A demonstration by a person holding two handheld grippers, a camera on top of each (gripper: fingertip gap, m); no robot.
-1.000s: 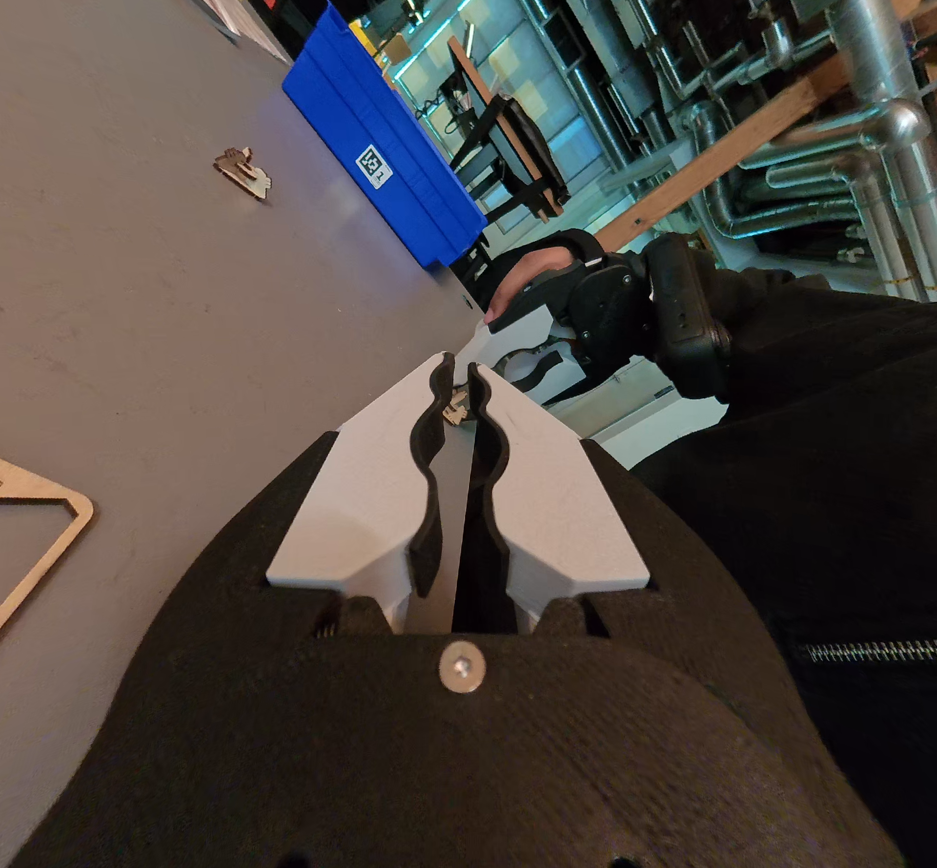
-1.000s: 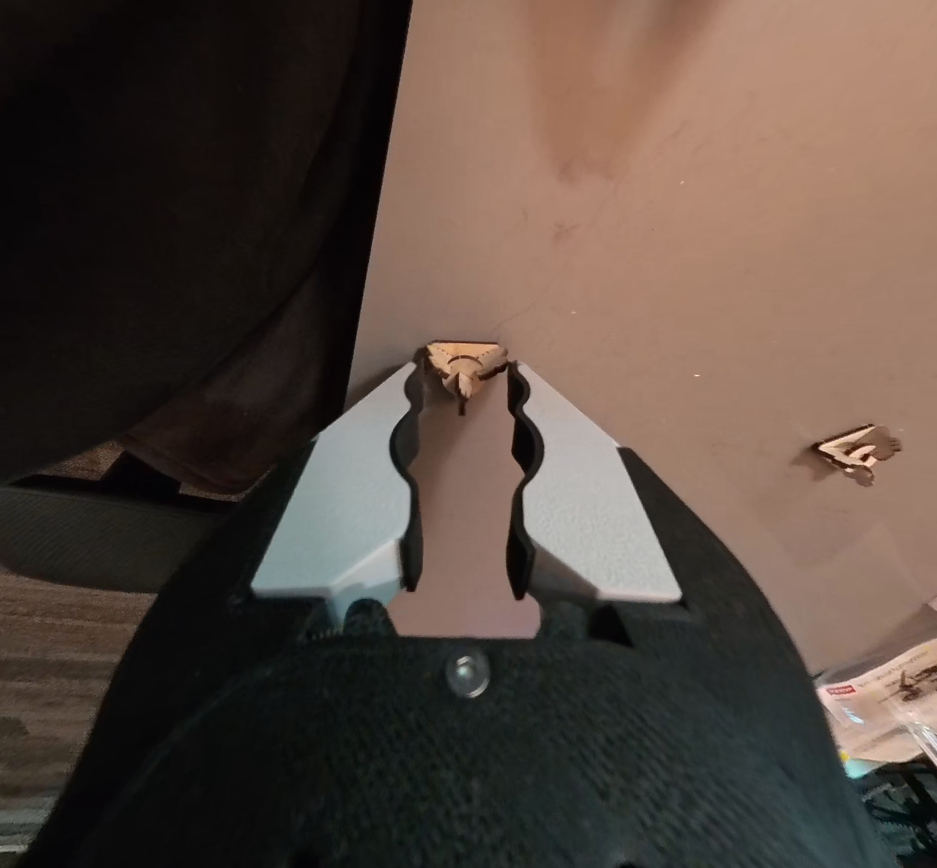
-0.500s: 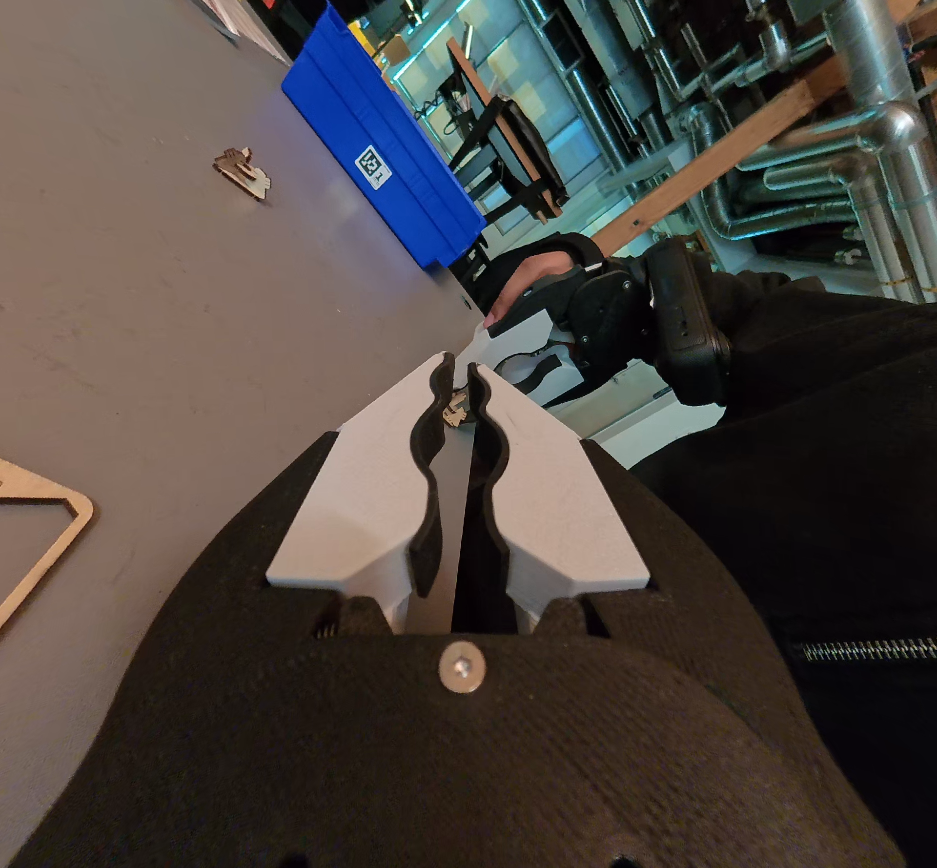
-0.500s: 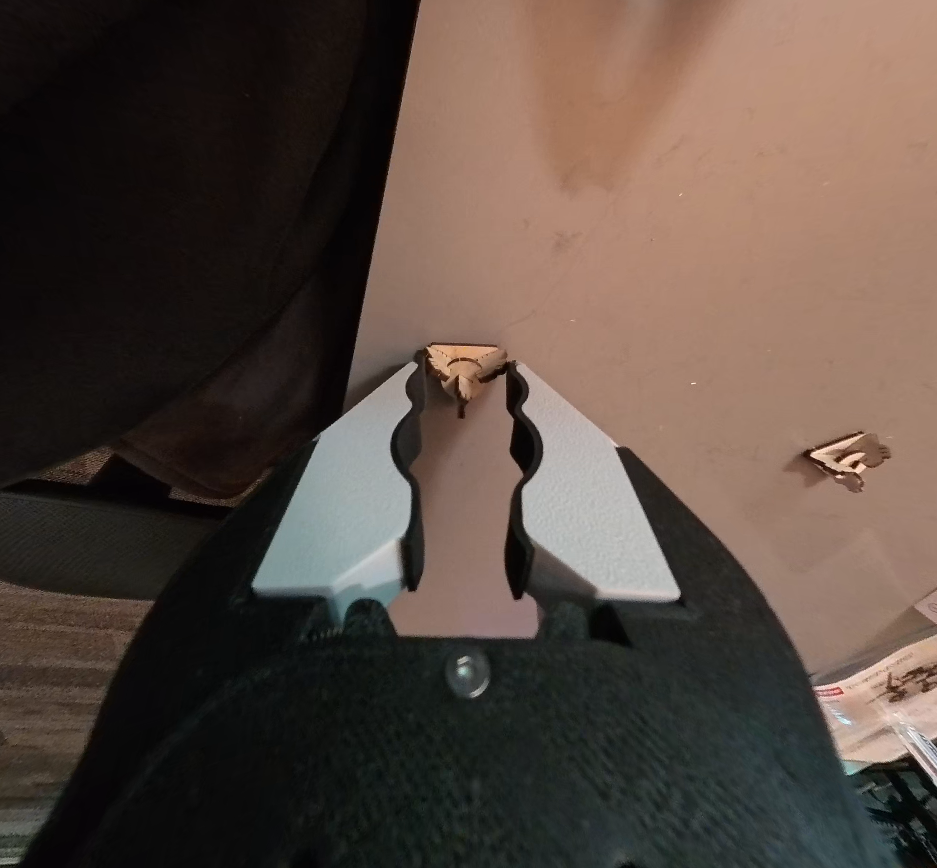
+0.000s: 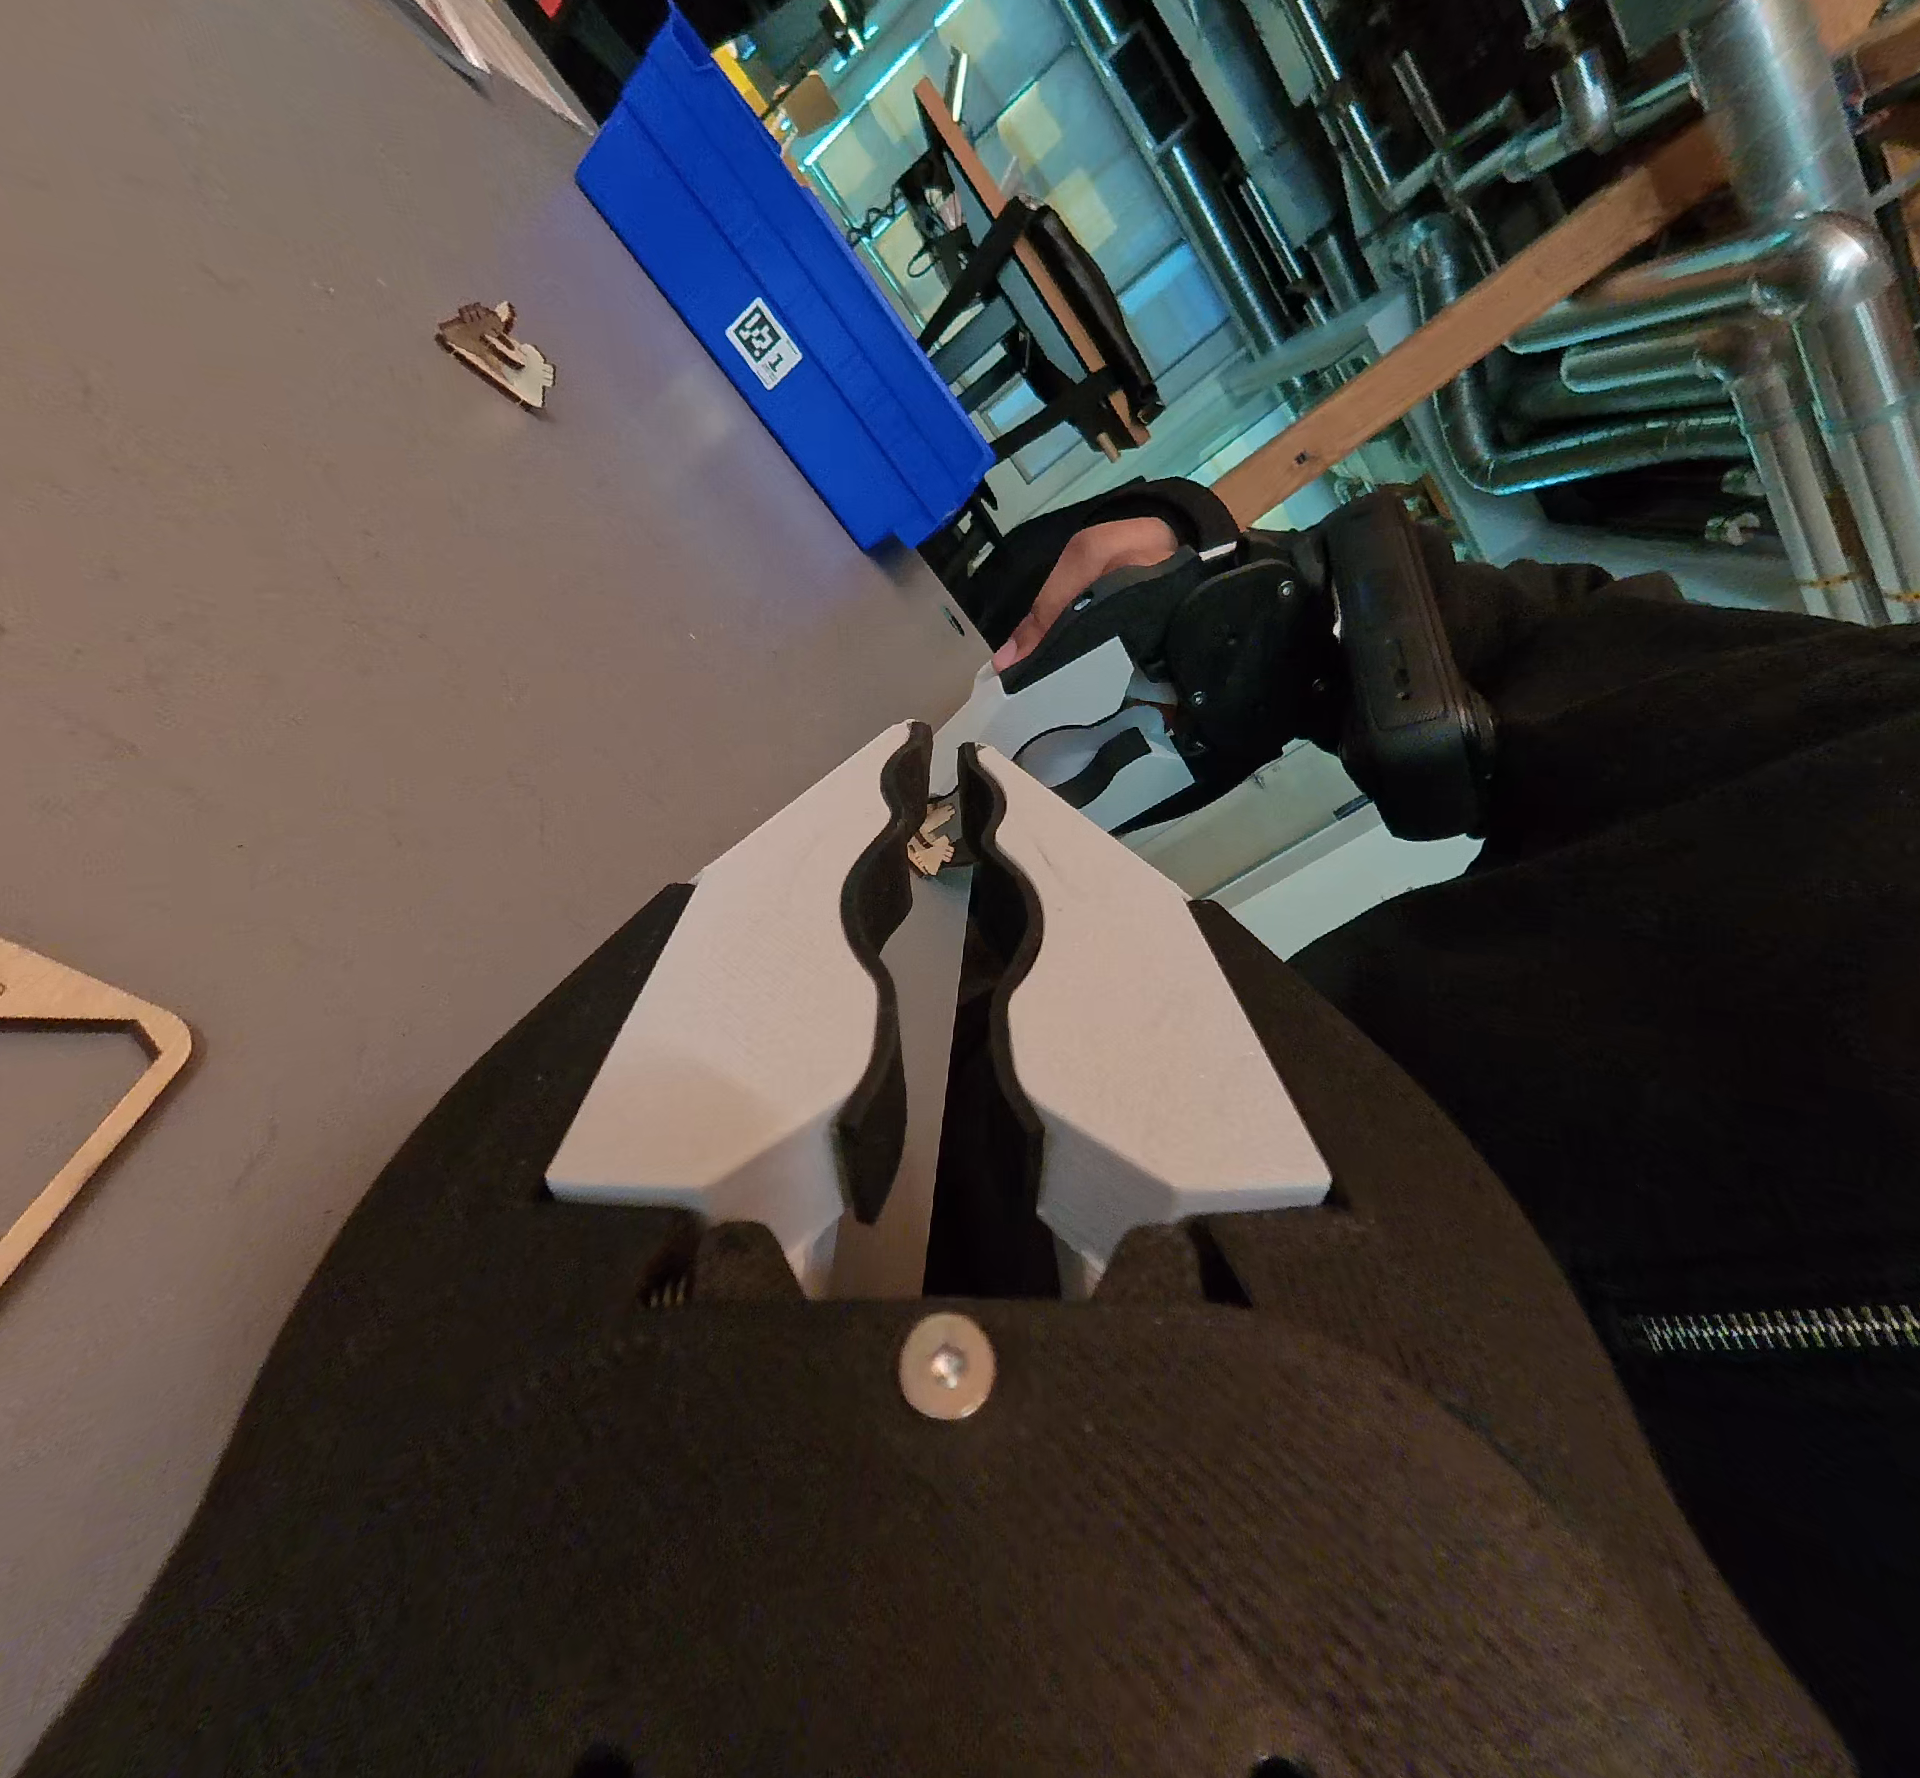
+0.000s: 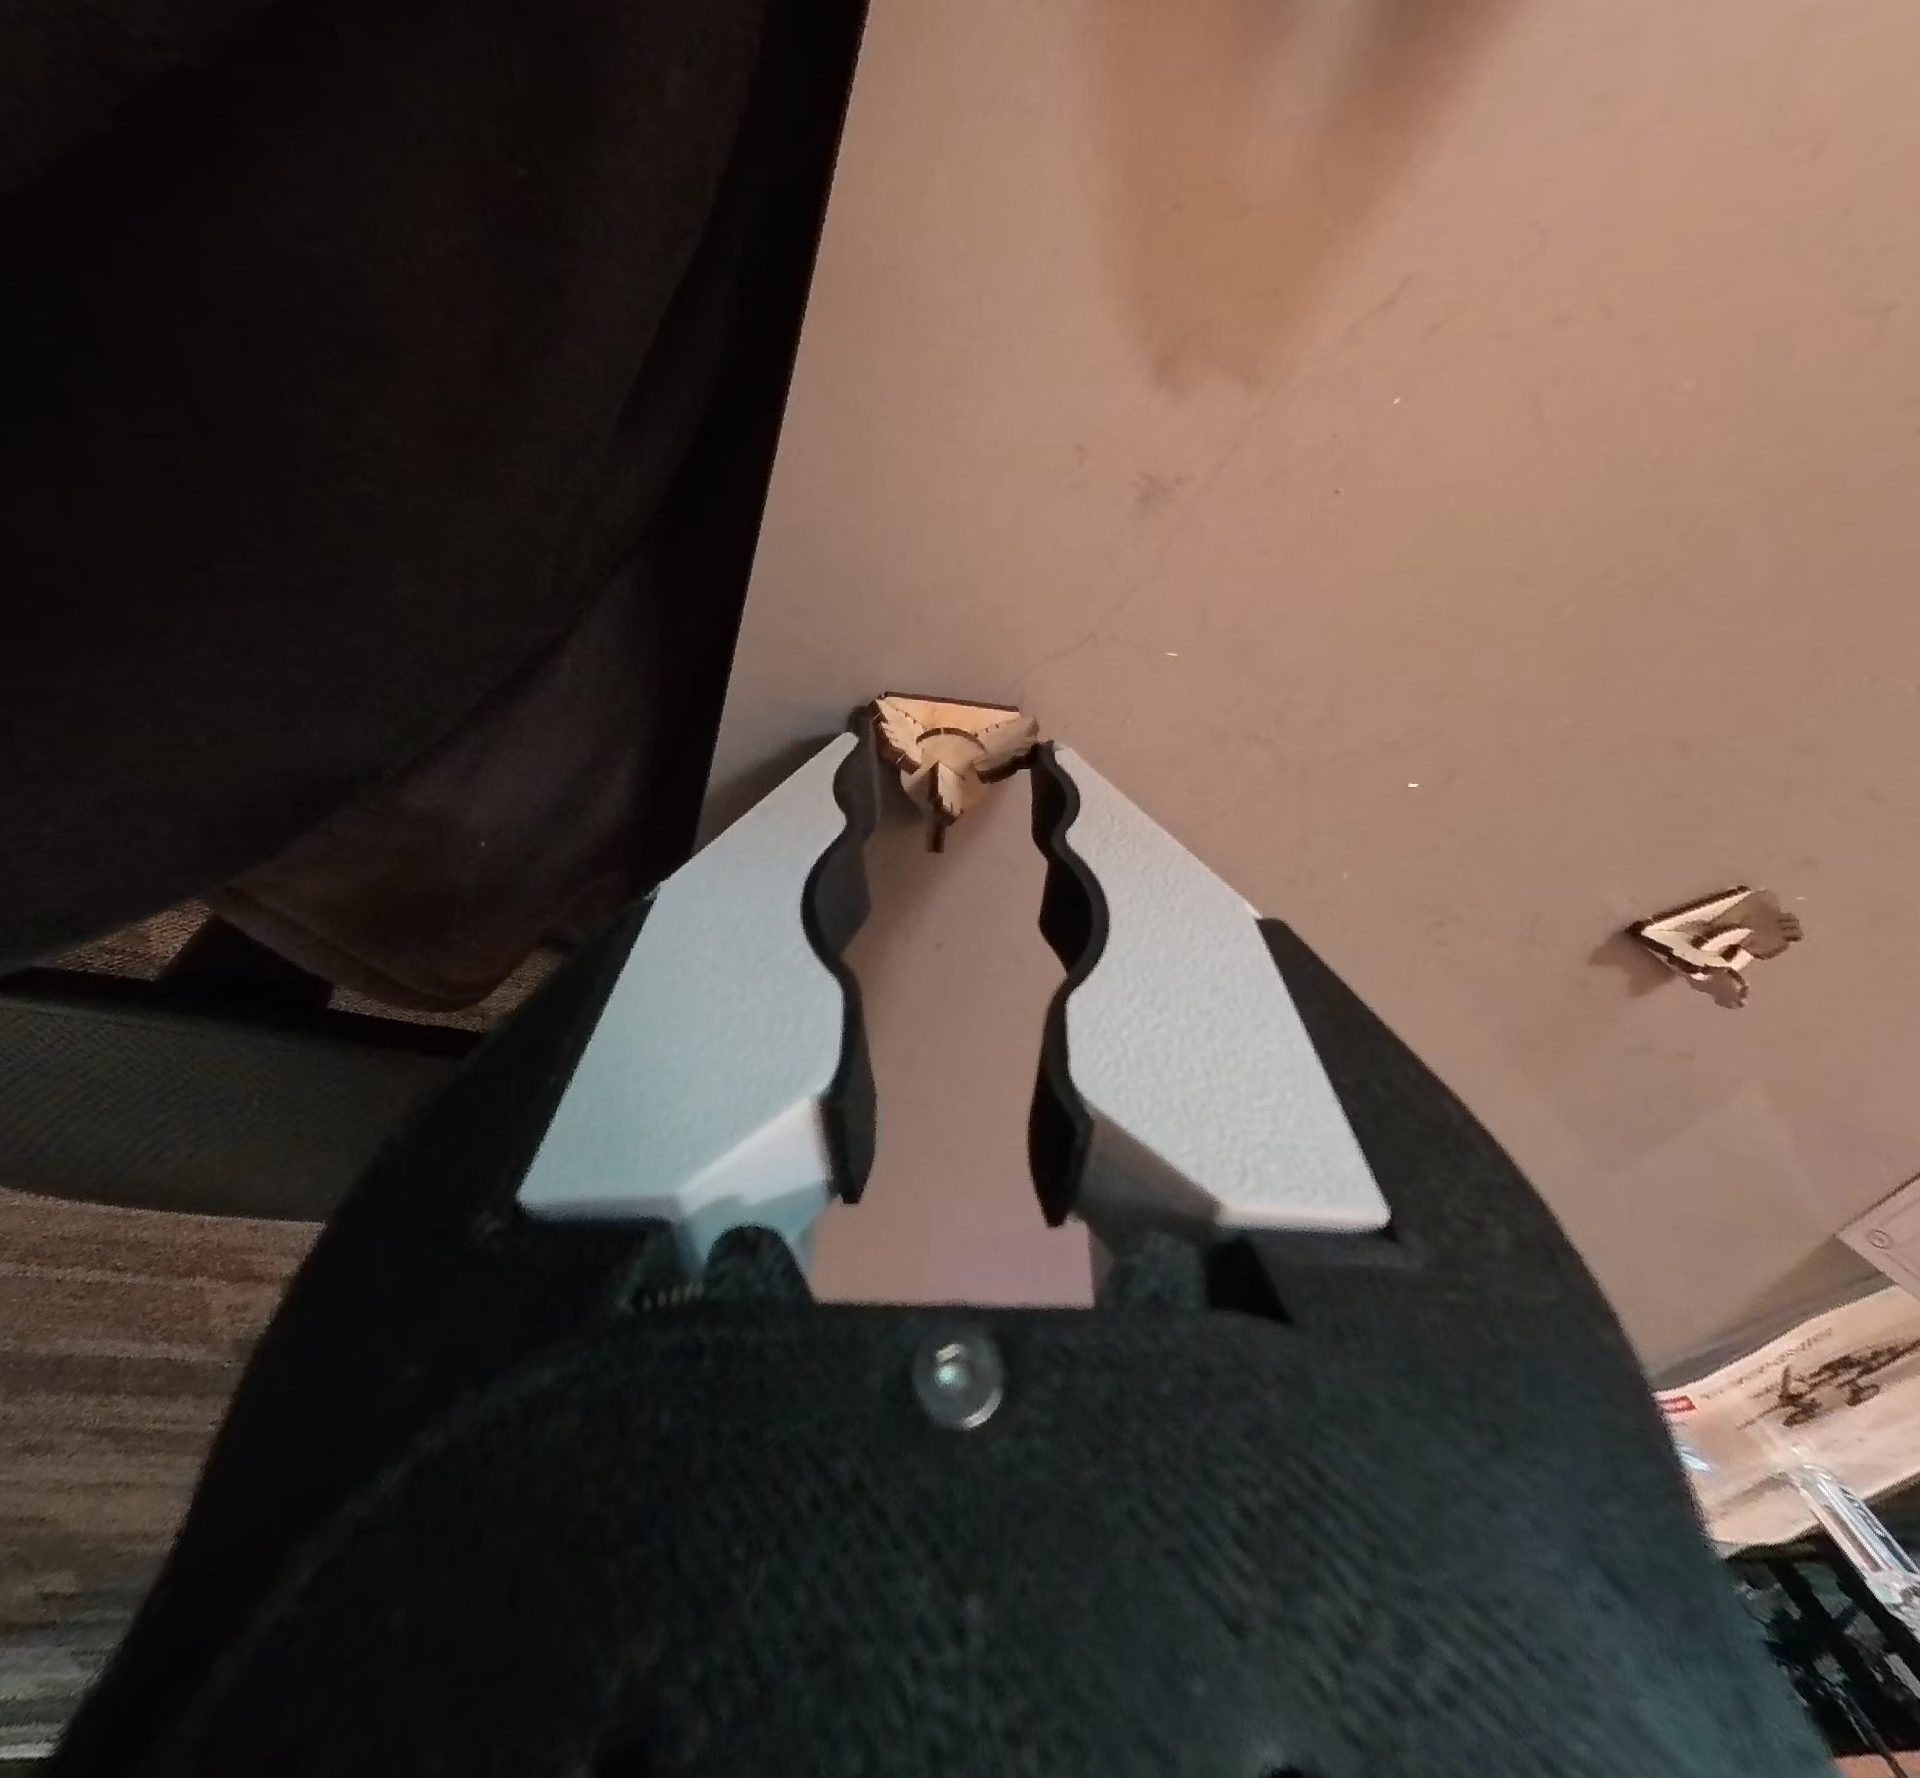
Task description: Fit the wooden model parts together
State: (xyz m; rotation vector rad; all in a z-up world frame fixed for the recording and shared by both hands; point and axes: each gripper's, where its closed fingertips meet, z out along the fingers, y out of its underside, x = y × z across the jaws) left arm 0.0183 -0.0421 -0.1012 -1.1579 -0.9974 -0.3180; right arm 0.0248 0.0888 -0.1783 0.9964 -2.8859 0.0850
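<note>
Our right gripper squeezes a three-cornered wooden piece. Another wooden bit lies at three o'clock. Our left gripper seems pinched on a tiny wooden part.

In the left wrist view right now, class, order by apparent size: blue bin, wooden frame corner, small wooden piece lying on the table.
1. Blue bin
2. Wooden frame corner, cut off by the picture's edge
3. Small wooden piece

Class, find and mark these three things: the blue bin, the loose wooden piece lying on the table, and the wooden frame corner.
blue bin [image 5: 790, 305]: left wrist view, its long side wall.
loose wooden piece [image 5: 497, 353]: left wrist view, its middle.
wooden frame corner [image 5: 156, 1053]: left wrist view, its rounded bend.
</note>
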